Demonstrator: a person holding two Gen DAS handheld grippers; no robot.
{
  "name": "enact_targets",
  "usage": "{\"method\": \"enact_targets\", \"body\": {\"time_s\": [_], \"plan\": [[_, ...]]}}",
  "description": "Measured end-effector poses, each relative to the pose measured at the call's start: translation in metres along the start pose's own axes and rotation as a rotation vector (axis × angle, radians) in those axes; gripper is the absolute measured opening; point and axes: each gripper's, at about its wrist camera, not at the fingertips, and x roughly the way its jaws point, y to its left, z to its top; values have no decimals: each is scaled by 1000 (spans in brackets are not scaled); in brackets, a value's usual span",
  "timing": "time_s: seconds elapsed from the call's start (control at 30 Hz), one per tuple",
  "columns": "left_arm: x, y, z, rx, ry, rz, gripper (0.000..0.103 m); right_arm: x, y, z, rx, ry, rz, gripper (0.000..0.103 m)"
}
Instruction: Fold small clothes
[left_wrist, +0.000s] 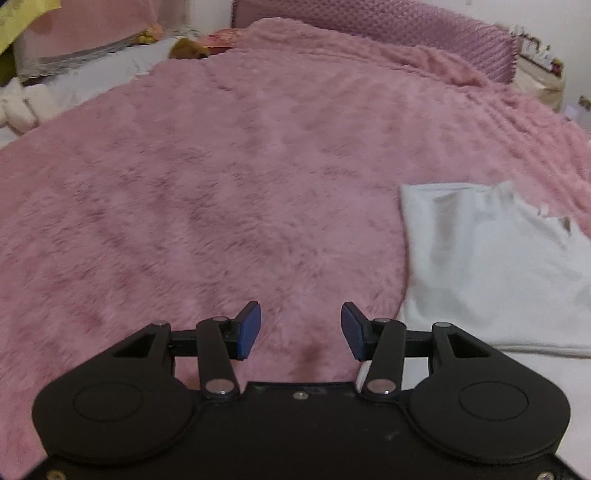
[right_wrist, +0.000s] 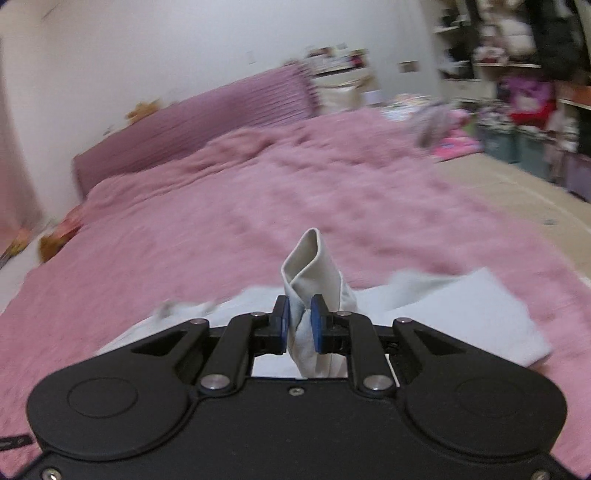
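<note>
1. The right claw (right_wrist: 300, 325) has its blue pads pinched tight on a bunched corner of the pale grey garment (right_wrist: 461, 314), and a loop of the cloth stands up between the fingers. The rest of it lies flat on the bed.
2. The left claw (left_wrist: 301, 330) is spread wide with nothing in it, hovering over bare blanket just beside the garment's (left_wrist: 491, 269) near edge.
3. To fold cleanly, I'd say the right one should carry its corner low and straight across, while the left pins or picks up the matching corner so the edges meet.
4. The fluffy pink blanket (left_wrist: 221, 192) looks grippy; dragging may rumple the cloth, so lifting seems wiser.
5. A mauve headboard (right_wrist: 207, 122) runs along the bed's far edge. Cluttered shelves and bins (right_wrist: 517, 144) stand across the floor, too blurred to detail.
</note>
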Motion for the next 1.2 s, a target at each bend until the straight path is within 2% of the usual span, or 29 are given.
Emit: {"method": "enact_targets", "body": {"time_s": [0.07, 0.17, 0.27, 0.37, 0.53, 0.73, 0.77, 0.8, 0.87, 1.0, 1.2], "plan": [[3, 2, 2, 15, -1, -25, 50, 9, 39, -10, -48, 19, 48, 10], [10, 10, 2, 22, -2, 1, 50, 22, 94, -24, -117, 43, 113, 9], [23, 28, 4, -28, 15, -4, 50, 33, 141, -41, -159, 73, 192, 9], [37, 40, 9, -60, 43, -4, 50, 44, 178, -61, -167, 129, 250, 9], [38, 46, 11, -76, 29, -18, 50, 59, 218, -91, -163, 193, 335, 9], [39, 36, 7, -21, 50, -18, 50, 72, 239, -125, -145, 257, 355, 9], [39, 35, 6, -17, 50, -18, 50, 74, 240, -128, -147, 262, 357, 7], [38, 35, 6, -14, 51, -22, 50, 78, 242, -132, -142, 273, 371, 0], [39, 33, 4, -7, 55, -31, 50, 87, 245, -141, -129, 310, 385, 0], [39, 35, 4, -7, 59, -28, 50, 97, 249, -159, -145, 356, 351, 0], [43, 36, 4, -11, 67, -29, 51, 86, 245, -145, -122, 326, 360, 0]]}}
